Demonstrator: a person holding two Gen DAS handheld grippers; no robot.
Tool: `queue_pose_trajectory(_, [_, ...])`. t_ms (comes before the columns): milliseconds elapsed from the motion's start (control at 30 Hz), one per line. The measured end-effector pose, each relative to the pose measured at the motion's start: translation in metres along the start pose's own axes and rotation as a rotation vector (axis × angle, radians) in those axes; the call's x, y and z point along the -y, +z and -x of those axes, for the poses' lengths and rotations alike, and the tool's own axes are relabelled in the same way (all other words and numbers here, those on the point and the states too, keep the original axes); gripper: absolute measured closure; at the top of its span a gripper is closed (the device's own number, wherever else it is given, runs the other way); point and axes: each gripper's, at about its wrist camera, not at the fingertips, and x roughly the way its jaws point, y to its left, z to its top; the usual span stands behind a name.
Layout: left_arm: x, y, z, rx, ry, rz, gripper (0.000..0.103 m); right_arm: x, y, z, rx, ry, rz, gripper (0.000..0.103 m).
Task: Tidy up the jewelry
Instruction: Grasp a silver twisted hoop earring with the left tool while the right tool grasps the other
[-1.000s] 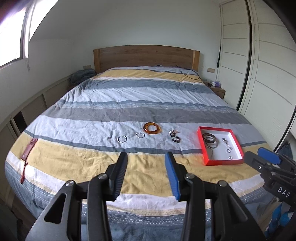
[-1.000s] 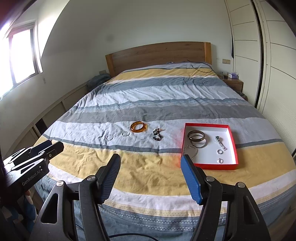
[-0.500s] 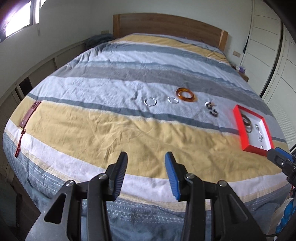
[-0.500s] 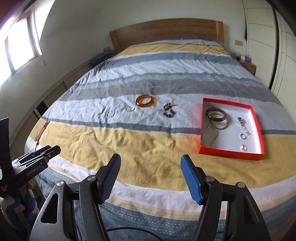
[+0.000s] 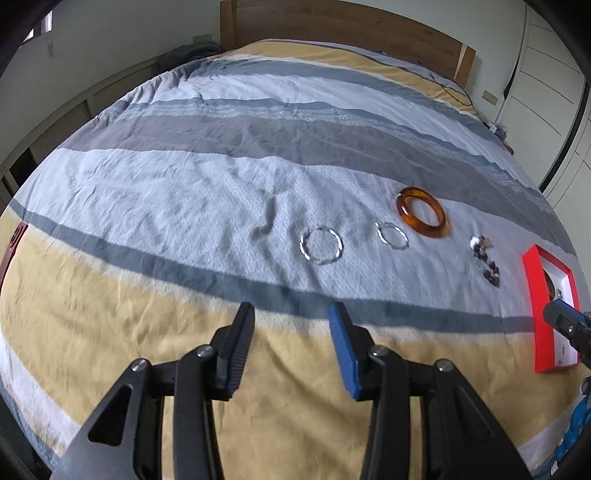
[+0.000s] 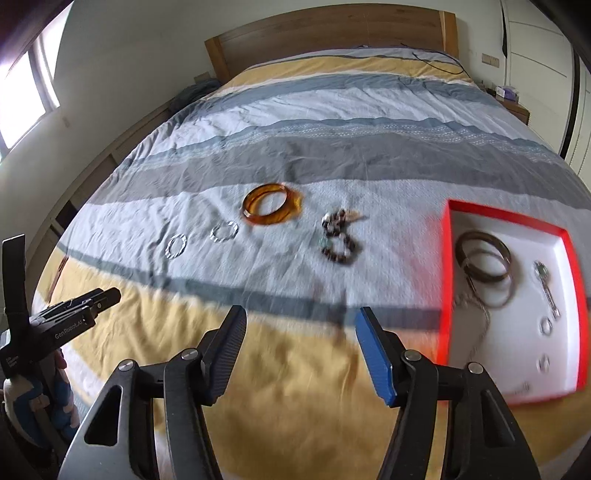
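Note:
On the striped bedspread lie an amber bangle [image 5: 422, 216] [image 6: 272, 204], two silver bracelets [image 5: 320, 244] [image 5: 392, 235] [image 6: 176, 246] [image 6: 224, 231] and a dark beaded bracelet [image 5: 484, 260] [image 6: 338, 238]. A red tray [image 6: 445, 280] [image 5: 532, 291] with a white inside holds dark bangles [image 6: 484, 264], a chain, a clasp piece and small rings. My left gripper [image 5: 291, 314] is open and empty, short of the silver bracelets. My right gripper [image 6: 301, 319] is open and empty, short of the beaded bracelet and left of the tray.
A wooden headboard [image 6: 332, 33] stands at the far end. A black cable [image 6: 439, 61] lies near the pillows. White wardrobe doors [image 5: 546, 74] are on the right, a low ledge [image 5: 66, 122] on the left. A red strap [image 5: 13, 240] lies at the bed's left edge.
Both grippers have moved forward and lower over the bed, so the jewelry and tray are nearer and larger. Both stay open. Nothing on the bed has moved.

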Motion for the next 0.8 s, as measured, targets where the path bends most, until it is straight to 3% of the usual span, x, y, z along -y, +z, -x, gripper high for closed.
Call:
queue_pose_trajectory(167, [-0.006,0.028,-0.030,0.013,-0.010,0.003,0.063,0.010,0.033,-0.044,-0.008,-0.001,-0.023,0.043])
queue_pose_trajectory(300, [-0.007,0.037,-0.047,0.002,-0.016,-0.011,0.063,0.005,0.052,-0.069,-0.009,0.016,-0.004,0.050])
queue_pose_trajectory(600, [-0.003,0.046,-0.086,-0.055,-0.059,-0.090,0.064,-0.048,0.065,-0.117,-0.062,0.201,0.031,0.066])
queue_pose_trajectory(800, [0.001,0.047,-0.110,-0.102,-0.071,-0.174,0.064,-0.067,0.070,-0.154,-0.101,0.241,0.021,0.076])
